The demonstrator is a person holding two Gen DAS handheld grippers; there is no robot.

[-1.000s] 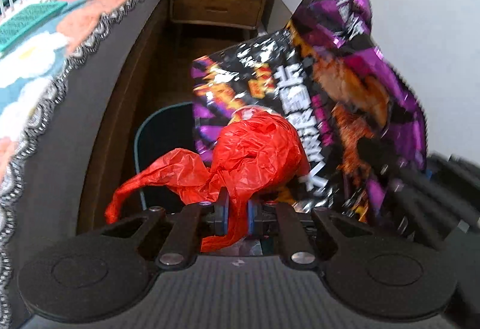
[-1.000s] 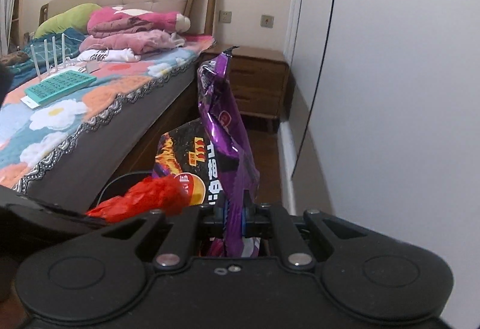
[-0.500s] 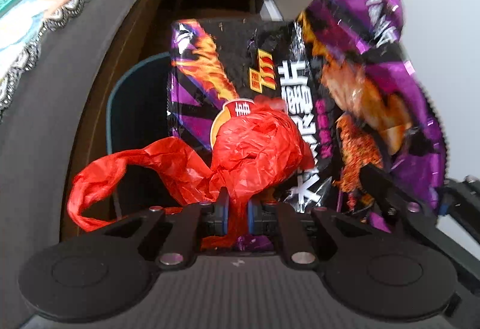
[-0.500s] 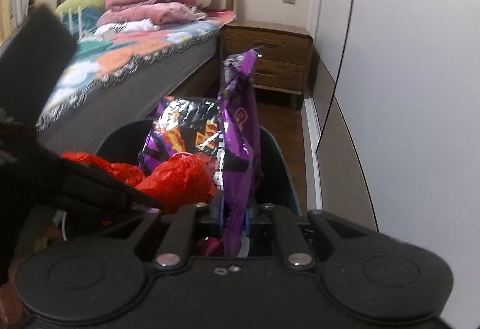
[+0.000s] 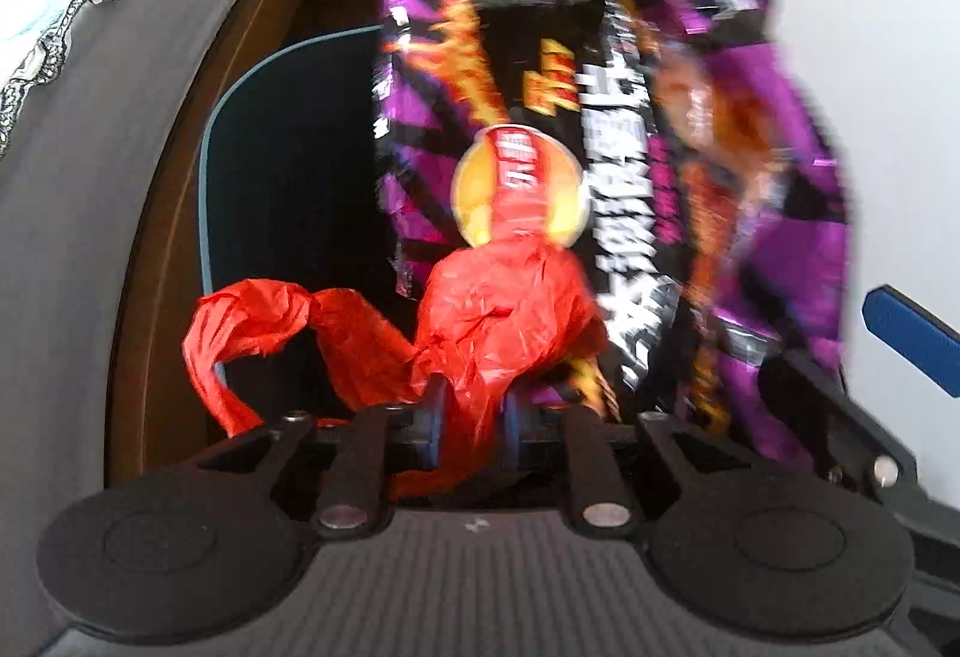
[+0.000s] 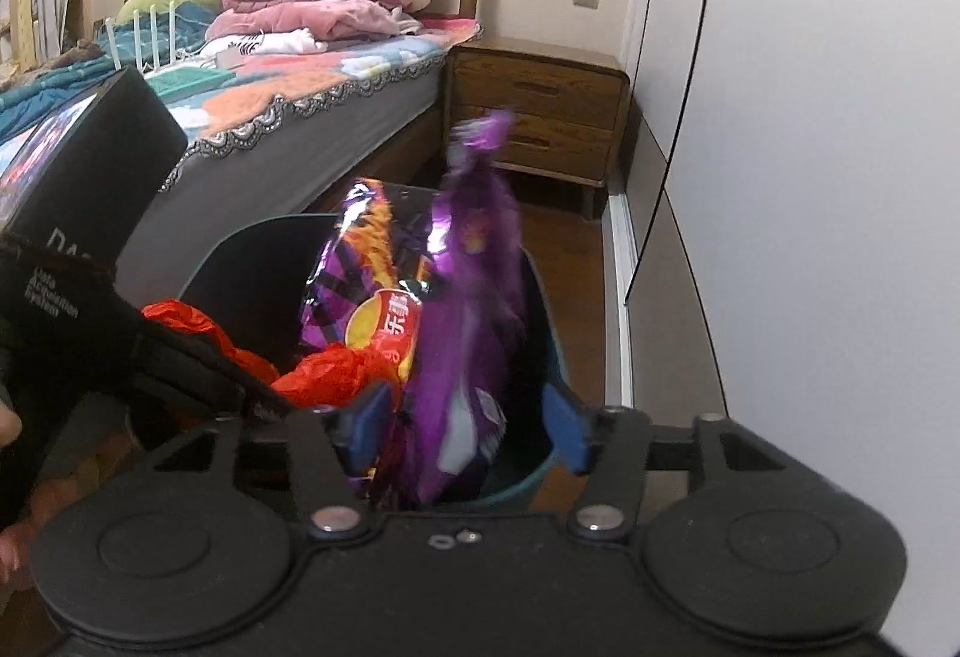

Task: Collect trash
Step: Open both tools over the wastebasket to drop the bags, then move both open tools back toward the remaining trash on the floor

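My left gripper is shut on a crumpled red plastic bag, held over the dark trash bin. A purple chip bag hangs right behind the red bag, partly inside the bin. My right gripper is open, its blue pads spread apart; the purple chip bag stands blurred between them, over the bin. The red bag and the left gripper's body show at the left of the right wrist view.
A bed with a patterned cover and folded clothes runs along the left. A wooden nightstand stands behind the bin. A white wardrobe wall closes the right side. The bin stands on a wooden floor.
My right gripper has opened and let go of the purple chip bag, which is dropping into the bin. Both grippers moved down over the bin. The left stays shut on the red bag.
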